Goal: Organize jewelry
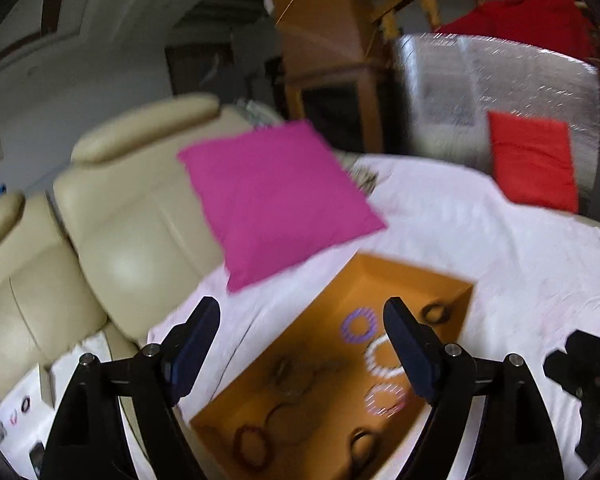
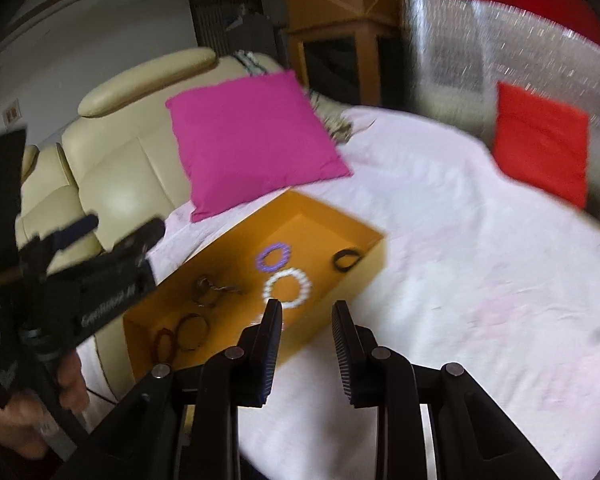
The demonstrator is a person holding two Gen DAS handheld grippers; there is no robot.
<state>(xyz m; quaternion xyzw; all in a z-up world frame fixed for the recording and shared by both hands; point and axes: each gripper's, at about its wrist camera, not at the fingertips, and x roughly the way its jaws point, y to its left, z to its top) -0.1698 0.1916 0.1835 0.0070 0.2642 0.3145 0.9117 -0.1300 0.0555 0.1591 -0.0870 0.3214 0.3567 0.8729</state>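
Observation:
An orange box (image 1: 380, 276) (image 2: 364, 236) lies on the white sheet and holds several bracelets: a purple beaded one (image 1: 359, 325) (image 2: 275, 257), a white beaded one (image 1: 380, 358) (image 2: 287, 289), a pink-white one (image 1: 386, 399), dark bands (image 1: 434, 313) (image 2: 346, 260) and brown and red rings (image 1: 252, 442) (image 2: 180, 332). My left gripper (image 1: 302, 316) is open wide and empty above the box. My right gripper (image 2: 307, 312) is open and empty at the box's near right side. The left gripper also shows in the right wrist view (image 2: 112, 236).
A magenta cushion (image 1: 276, 200) (image 2: 252, 140) leans against a cream leather sofa (image 1: 112, 220) behind the box. A red cushion (image 1: 534, 160) (image 2: 540, 144) stands far right against a silver panel (image 1: 500, 80). More bracelets lie on a white surface at the lower left (image 1: 24, 406).

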